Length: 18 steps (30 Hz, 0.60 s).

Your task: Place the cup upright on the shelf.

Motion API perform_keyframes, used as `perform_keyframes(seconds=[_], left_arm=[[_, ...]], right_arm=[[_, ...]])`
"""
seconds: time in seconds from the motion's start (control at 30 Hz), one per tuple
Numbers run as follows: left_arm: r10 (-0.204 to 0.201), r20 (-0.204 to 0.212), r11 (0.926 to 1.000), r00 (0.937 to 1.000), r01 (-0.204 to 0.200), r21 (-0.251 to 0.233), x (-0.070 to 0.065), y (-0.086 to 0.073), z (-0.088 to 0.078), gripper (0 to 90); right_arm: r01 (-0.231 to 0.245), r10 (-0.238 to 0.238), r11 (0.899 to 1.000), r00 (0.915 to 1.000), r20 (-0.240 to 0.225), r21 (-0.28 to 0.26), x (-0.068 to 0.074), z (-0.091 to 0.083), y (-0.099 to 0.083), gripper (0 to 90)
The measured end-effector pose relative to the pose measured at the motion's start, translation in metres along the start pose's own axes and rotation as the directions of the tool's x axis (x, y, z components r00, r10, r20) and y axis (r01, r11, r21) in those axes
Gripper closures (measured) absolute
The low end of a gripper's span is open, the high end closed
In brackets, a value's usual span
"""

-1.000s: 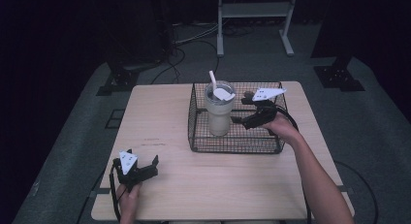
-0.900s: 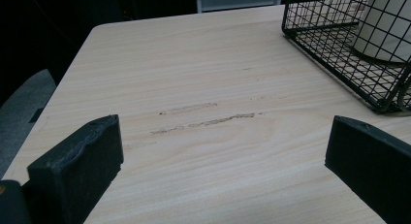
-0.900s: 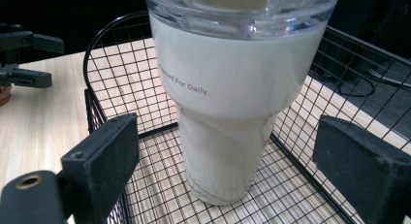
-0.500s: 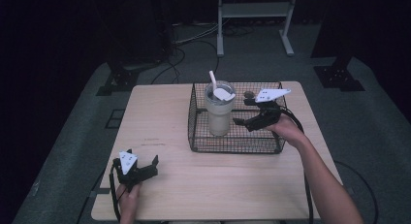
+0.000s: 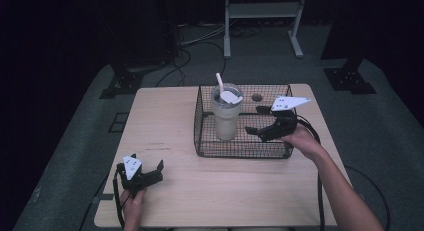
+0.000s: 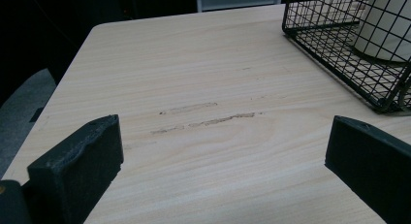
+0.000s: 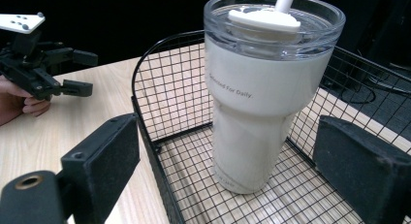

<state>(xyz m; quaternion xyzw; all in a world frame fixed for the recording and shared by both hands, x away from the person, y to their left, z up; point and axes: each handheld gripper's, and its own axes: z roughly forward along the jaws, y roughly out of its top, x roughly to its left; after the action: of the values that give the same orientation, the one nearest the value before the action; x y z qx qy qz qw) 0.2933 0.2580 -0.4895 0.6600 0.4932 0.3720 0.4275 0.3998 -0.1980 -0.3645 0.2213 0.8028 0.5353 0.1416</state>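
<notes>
Right gripper (image 5: 256,122) spread wide inside wire basket (image 5: 200,141), tumbler (image 5: 226,113) at nine o'clock, untouched. Left gripper (image 5: 150,173) spread, resting at table's (image 5: 165,121) seven o'clock.

Light wood bench (image 5: 200,116), scuff marks (image 6: 203,118) on its near-left part. Grey floor (image 5: 80,141) around it, cables (image 5: 200,38) trailing at the back. White metal stand (image 5: 262,11) beyond the bench, dark stand bases (image 5: 120,86) at left and right (image 5: 350,78).
</notes>
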Motion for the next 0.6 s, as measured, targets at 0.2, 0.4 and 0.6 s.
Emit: perform_keyframes(seconds=[0.2, 0.4, 0.6], left_arm=[[-0.003, 0.0, 1.0, 1.0, 0.003, 0.0, 0.0, 0.0, 0.0, 0.0], [-0.004, 0.0, 1.0, 1.0, 0.004, 0.001, 0.0, 0.0, 0.0, 0.0], [-0.001, 0.0, 1.0, 1.0, 0.001, 0.002, 0.0, 0.0, 0.0, 0.0]], right_arm=[[-0.004, 0.004, 1.0, 1.0, 0.0, 0.009, 0.006, -0.008, -0.004, 8.8], [-0.008, 0.008, 1.0, 1.0, -0.003, -0.002, 0.009, -0.017, -0.01, 8.8], [-0.025, 0.025, 1.0, 0.9997, -0.006, -0.013, 0.014, -0.024, -0.017, 8.9]])
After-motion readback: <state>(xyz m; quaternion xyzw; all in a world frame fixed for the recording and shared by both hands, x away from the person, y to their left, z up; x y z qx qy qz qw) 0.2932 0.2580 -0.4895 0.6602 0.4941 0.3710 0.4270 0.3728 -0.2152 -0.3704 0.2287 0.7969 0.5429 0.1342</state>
